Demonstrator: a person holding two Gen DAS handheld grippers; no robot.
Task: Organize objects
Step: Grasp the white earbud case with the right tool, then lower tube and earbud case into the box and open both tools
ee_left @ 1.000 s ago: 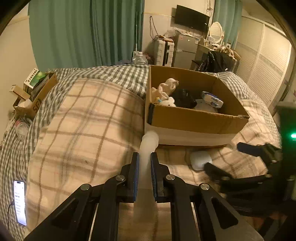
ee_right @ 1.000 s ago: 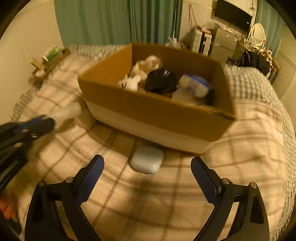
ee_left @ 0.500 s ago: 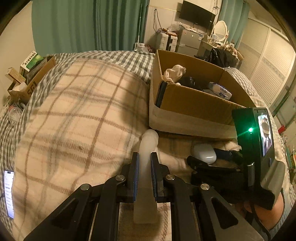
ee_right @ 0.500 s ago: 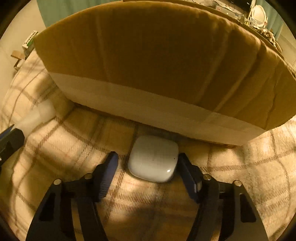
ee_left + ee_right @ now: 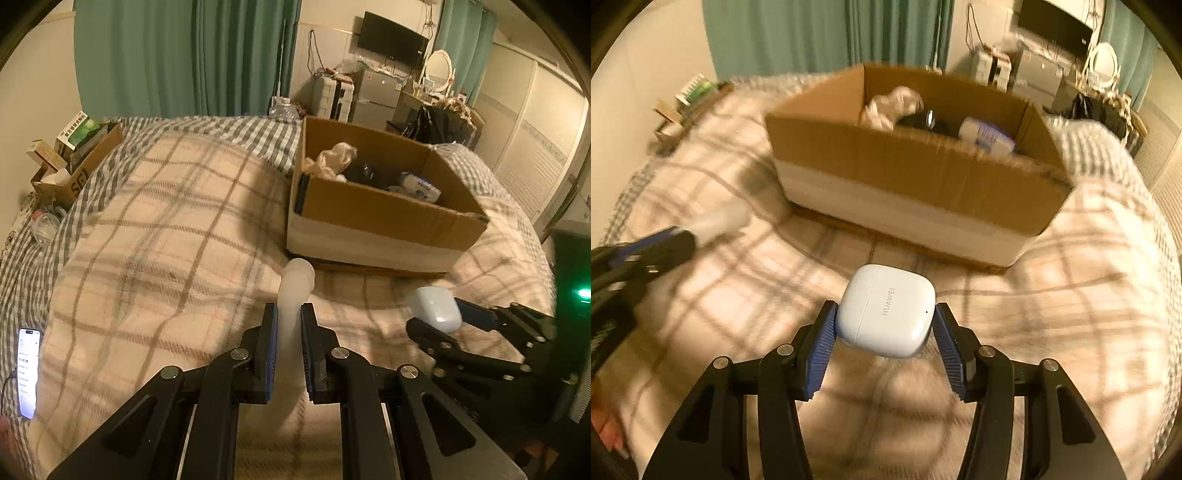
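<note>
Now | left tool [image 5: 288,325] clamps white tube [image 5: 293,295] | right tool [image 5: 886,325] grips earbud case [image 5: 886,310], raised

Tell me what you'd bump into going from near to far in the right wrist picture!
Right claw → white earbud case → plaid blanket → cardboard box → green curtains.
</note>
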